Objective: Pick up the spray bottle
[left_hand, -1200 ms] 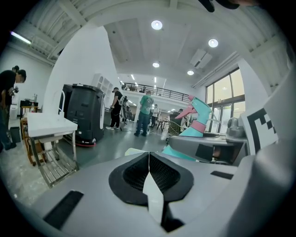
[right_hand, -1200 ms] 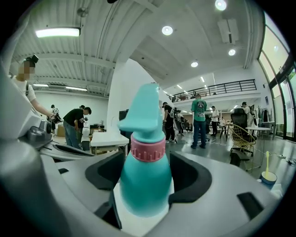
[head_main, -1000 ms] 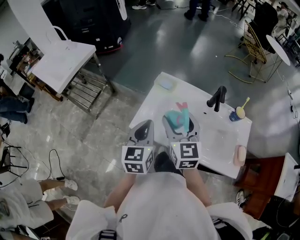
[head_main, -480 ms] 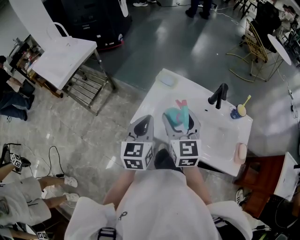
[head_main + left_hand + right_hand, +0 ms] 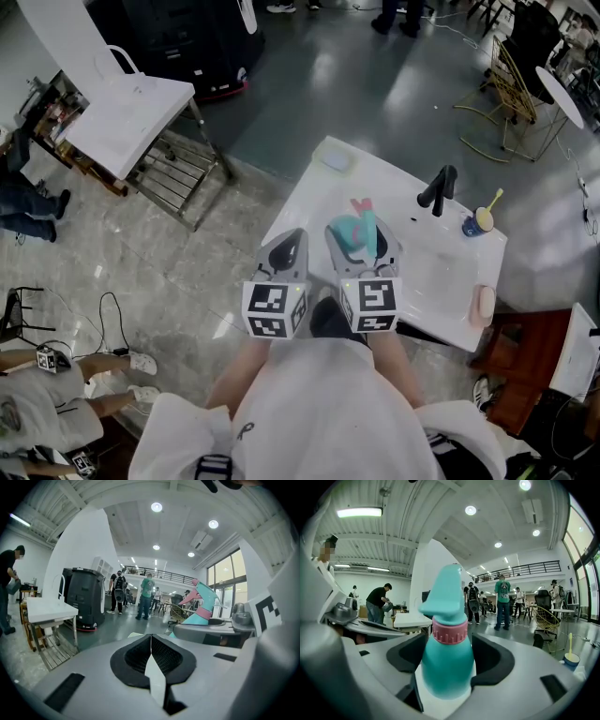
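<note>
Two tongs show in the head view: our right tongs (image 5: 362, 246) grip the teal spray bottle (image 5: 354, 231) over the white table's (image 5: 314, 192) near side, with our left tongs (image 5: 286, 255) just beside them. Left gripper view: pads (image 5: 136, 656) pressed together, empty. Right gripper view: pads clamp the bottle's belly below its pink collar (image 5: 450, 631); we'd squeeze evenly and lift upright.

Left hand-held gripper (image 5: 289, 249) closed, right one (image 5: 362, 244) clamped
</note>
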Demonstrator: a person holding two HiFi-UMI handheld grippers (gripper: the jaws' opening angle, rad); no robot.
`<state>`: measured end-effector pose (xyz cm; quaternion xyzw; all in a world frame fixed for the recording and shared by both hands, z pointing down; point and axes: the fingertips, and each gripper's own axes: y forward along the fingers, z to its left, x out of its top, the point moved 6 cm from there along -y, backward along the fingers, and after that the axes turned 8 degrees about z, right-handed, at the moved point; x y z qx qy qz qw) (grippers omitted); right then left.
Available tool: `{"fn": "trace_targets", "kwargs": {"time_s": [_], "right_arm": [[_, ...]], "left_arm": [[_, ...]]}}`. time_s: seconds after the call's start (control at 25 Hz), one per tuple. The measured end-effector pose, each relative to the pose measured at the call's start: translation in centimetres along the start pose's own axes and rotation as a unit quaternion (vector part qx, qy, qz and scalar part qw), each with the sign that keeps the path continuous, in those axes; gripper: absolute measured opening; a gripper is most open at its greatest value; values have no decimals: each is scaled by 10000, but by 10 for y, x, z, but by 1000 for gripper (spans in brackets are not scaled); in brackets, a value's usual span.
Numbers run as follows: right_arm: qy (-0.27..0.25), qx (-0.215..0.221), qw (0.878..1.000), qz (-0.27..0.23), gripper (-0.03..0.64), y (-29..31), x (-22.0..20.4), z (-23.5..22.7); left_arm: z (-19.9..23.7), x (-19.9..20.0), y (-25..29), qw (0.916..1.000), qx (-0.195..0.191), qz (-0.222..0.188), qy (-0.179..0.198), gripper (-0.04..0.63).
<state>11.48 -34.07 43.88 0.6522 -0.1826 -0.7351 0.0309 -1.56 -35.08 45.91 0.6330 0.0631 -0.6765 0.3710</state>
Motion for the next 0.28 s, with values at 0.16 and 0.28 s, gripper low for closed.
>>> {"fn": "trace_targets", "kwargs": {"time_s": [0.16, 0.28], "right_arm": [[-4, 23, 10000, -4, 330, -1, 1, 0], [25, 36, 10000, 2, 330, -1, -1, 0]], "left_arm": [[-1, 1, 0, 10000, 5, -3, 9, 26], [-2, 0, 0, 10000, 1, -4, 13, 26]]}}
